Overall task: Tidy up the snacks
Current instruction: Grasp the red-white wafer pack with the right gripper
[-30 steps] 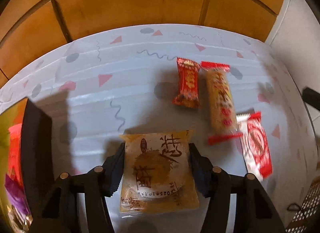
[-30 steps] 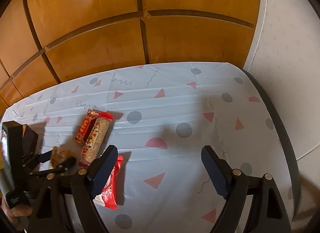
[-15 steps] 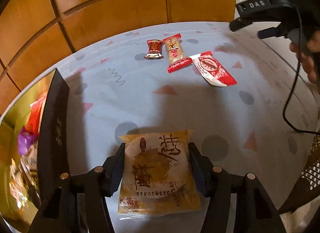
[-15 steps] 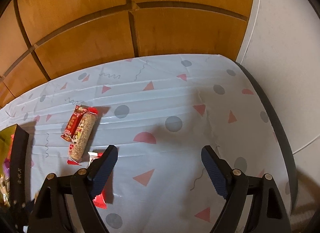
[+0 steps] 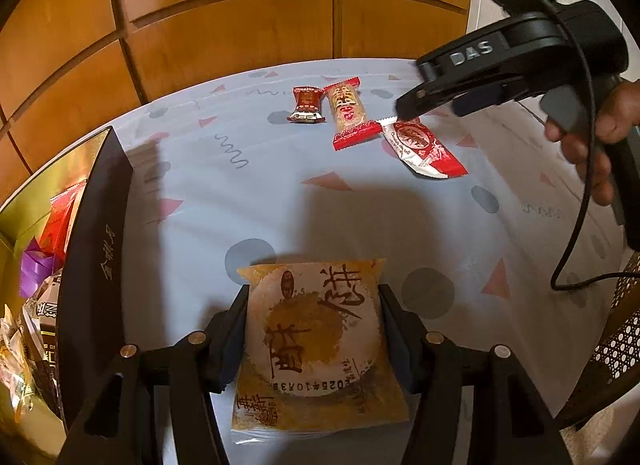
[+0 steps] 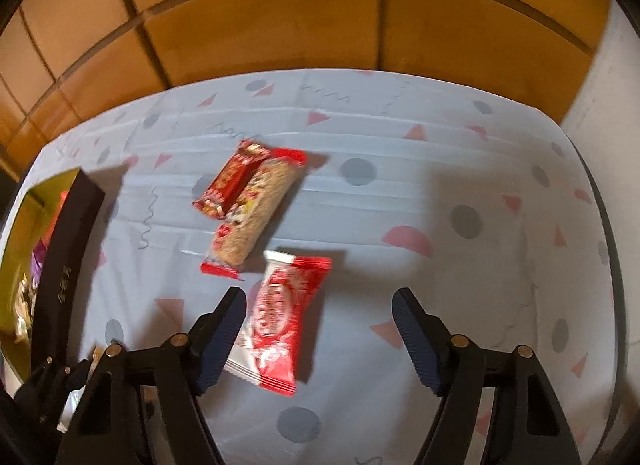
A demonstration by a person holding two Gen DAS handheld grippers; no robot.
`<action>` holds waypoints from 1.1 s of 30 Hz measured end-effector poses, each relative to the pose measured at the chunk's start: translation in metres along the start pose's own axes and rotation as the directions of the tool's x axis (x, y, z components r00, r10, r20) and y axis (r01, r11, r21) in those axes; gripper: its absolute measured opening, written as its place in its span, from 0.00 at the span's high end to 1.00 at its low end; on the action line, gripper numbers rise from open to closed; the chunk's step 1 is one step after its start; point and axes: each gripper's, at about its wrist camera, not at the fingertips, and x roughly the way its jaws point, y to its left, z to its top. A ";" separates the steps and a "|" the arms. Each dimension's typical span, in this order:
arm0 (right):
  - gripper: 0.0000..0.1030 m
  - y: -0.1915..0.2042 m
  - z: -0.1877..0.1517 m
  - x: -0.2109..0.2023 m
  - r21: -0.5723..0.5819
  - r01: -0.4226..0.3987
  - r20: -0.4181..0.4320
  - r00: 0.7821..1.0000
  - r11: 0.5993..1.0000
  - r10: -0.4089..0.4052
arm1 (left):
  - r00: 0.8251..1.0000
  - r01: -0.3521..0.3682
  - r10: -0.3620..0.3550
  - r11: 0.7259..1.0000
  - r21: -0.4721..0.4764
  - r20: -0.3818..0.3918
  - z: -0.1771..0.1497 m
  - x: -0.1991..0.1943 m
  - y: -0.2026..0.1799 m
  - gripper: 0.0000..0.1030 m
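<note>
- My left gripper [image 5: 312,329] is closed onto the sides of a flat yellow pastry packet [image 5: 314,345], holding it clear above the worktop [image 5: 280,205].
- My right gripper [image 6: 318,329] is spread wide with nothing in it, hovering above the red-and-white wafer packet [image 6: 284,317]; its left finger is just beside the packet's edge.
- Beyond that wafer lie a long cereal bar [image 6: 256,217] and a small dark-red candy bar [image 6: 230,181], side by side and touching.
- The black-walled gift box [image 5: 96,265], gold inside, stands at the left edge of the worktop and already holds several snacks.
- I judge this to be the carrying step: the pastry is on its way to the box.
- Next, my left gripper needs to swing left over the box wall and release inside, while my right gripper centres on the wafer and comes down to close on it.
</note>
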 end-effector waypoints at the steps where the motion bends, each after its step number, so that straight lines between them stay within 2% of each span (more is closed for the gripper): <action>1: 0.26 0.002 0.000 0.002 -0.004 -0.008 -0.004 1.000 1.000 0.008 | 1.000 0.002 -0.002 1.000 -0.002 0.001 -0.001 -0.001 0.000 0.41; 4: 0.26 0.014 0.000 0.012 -0.031 -0.021 -0.014 1.000 0.999 0.021 | 1.000 0.006 -0.006 1.000 -0.005 0.005 -0.001 -0.001 0.001 0.41; 8: 0.28 0.032 -0.002 0.031 -0.110 0.006 -0.044 0.999 0.994 -0.011 | 1.000 0.008 -0.008 1.000 -0.006 0.007 -0.001 -0.001 0.001 0.41; 9: 0.52 0.036 -0.004 0.036 -0.142 0.021 -0.056 0.998 0.990 -0.030 | 1.000 0.008 -0.008 1.000 -0.007 0.009 -0.001 -0.001 0.001 0.41; 10: 0.64 0.038 -0.006 0.040 -0.170 0.040 -0.070 0.996 0.985 -0.053 | 1.000 0.009 -0.009 1.000 -0.006 0.009 -0.002 -0.001 0.001 0.41; 11: 0.68 0.039 -0.007 0.039 -0.185 0.045 -0.063 0.996 0.982 -0.057 | 1.000 0.010 -0.010 1.000 -0.007 0.008 -0.002 -0.001 0.001 0.41; 16: 0.68 0.034 -0.009 0.037 -0.190 0.028 -0.097 0.994 0.981 -0.047 | 1.000 0.005 -0.005 1.000 -0.006 0.010 -0.003 -0.001 0.001 0.41; 20: 0.65 0.029 -0.009 0.037 -0.174 0.027 -0.105 0.993 0.984 -0.046 | 1.000 -0.001 0.001 1.000 -0.015 0.010 -0.003 -0.002 0.000 0.41; 28: 0.64 0.040 -0.010 0.040 -0.255 0.075 -0.073 0.993 0.964 -0.097 | 1.000 -0.007 0.007 1.000 -0.006 -0.008 0.000 0.000 -0.001 0.41; 33: 0.63 0.042 -0.013 0.040 -0.287 0.089 -0.048 0.993 0.954 -0.107 | 0.999 -0.009 0.009 1.000 -0.006 -0.049 0.006 0.001 0.000 0.42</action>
